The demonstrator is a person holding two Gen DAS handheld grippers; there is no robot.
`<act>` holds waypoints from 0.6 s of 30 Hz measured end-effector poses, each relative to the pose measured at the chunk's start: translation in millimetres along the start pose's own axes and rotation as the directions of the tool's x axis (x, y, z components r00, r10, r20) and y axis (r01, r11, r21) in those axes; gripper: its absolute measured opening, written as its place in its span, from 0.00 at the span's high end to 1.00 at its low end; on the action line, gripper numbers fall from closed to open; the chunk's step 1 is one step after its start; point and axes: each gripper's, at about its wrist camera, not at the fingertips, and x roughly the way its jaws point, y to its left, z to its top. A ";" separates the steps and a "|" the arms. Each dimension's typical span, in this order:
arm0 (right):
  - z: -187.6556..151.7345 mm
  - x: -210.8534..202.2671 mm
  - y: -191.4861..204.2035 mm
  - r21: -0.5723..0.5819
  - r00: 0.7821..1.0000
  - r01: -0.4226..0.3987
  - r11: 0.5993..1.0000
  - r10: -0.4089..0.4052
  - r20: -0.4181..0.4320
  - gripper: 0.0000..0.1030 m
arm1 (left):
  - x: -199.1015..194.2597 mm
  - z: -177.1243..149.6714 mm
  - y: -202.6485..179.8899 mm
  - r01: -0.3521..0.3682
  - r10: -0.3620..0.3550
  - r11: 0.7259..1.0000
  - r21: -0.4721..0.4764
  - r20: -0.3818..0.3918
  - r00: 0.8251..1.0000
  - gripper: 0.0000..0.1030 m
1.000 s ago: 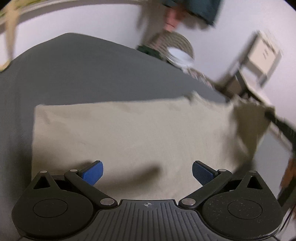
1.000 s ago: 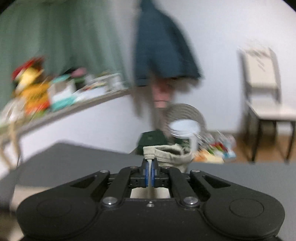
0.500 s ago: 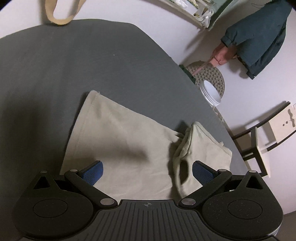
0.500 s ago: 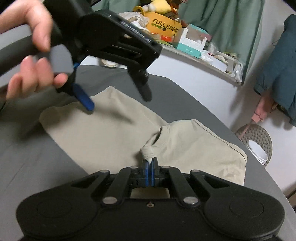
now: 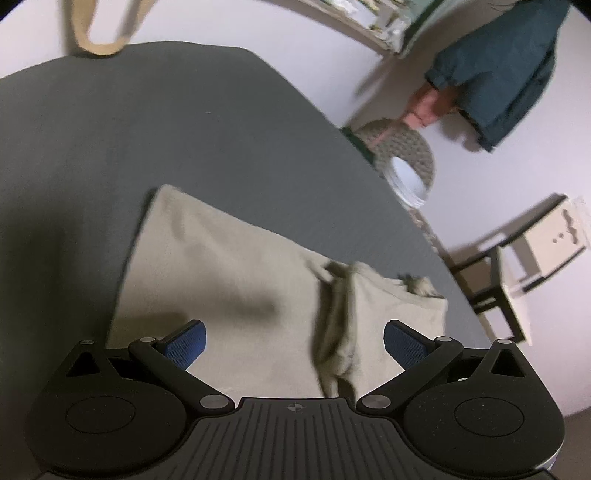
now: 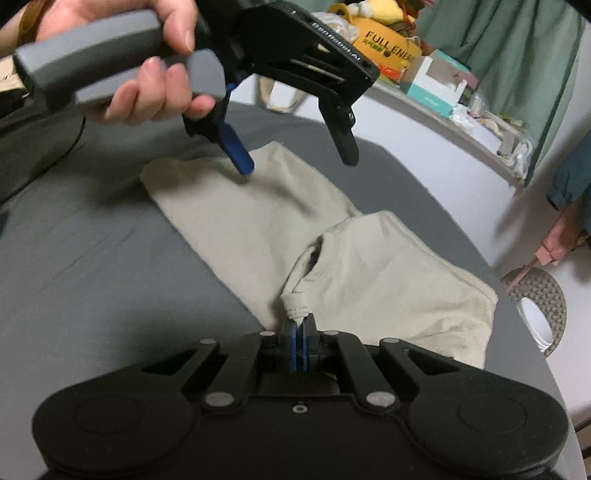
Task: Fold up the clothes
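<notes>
A beige garment (image 5: 229,280) (image 6: 258,221) lies on the grey table (image 5: 184,129) (image 6: 92,277), its right part folded back over the rest. My right gripper (image 6: 301,325) is shut on a bunched bit of the garment's edge, holding that fold up a little. My left gripper (image 5: 293,341) hovers open just above the flat left part; in the right wrist view the left gripper (image 6: 295,162) shows from the side, a hand (image 6: 147,85) on its handle, nothing between its blue pads (image 6: 236,151).
The table's curved far edge runs close behind the garment. Beyond it are a chair (image 5: 517,273), a round basket with white plates (image 5: 406,162), a hanging dark coat (image 5: 509,66) and a cluttered shelf (image 6: 424,77). A beige bag strap (image 5: 99,33) hangs at the back.
My right gripper has carried the garment's edge down and over onto the rest, making a fold. The left gripper has swung over the flat left part and stayed open.
</notes>
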 end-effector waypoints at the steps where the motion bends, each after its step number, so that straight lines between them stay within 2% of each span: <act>1: 1.0 -2.9 -2.1 0.016 1.000 0.008 1.000 -0.008 0.014 0.96 | 1.4 -0.1 -2.1 0.029 -0.029 1.000 0.002 -0.002 1.000 0.00; 4: 4.8 -11.0 -11.4 0.092 0.999 0.007 0.996 -0.012 0.048 0.96 | 9.1 0.8 -8.8 0.103 -0.103 0.995 0.000 0.002 0.995 0.00; 8: 8.3 -21.5 -26.3 0.205 0.997 -0.011 0.979 -0.006 0.083 0.96 | 25.7 6.0 -16.5 0.107 -0.106 0.994 0.010 -0.034 0.994 0.00; 11: 6.9 -31.7 -37.2 0.272 0.994 -0.008 0.962 -0.021 0.104 0.96 | 37.8 8.5 -16.5 0.142 -0.145 0.989 -0.042 -0.064 0.987 0.00; 13: 4.9 -38.0 -46.9 0.325 0.992 0.002 0.946 -0.042 0.115 0.96 | 50.7 5.7 -14.0 0.132 -0.145 0.983 -0.124 -0.103 0.984 0.00; 16: 1.5 -41.7 -57.8 0.377 0.991 0.010 0.926 -0.059 0.118 0.96 | 59.9 1.0 -15.6 0.099 -0.121 0.984 -0.151 -0.144 0.982 0.00; 18: 5.2 -42.4 -51.7 0.320 0.990 -0.002 0.947 -0.042 0.131 0.92 | 60.2 0.4 -18.1 0.092 -0.113 0.984 -0.150 -0.140 0.984 0.00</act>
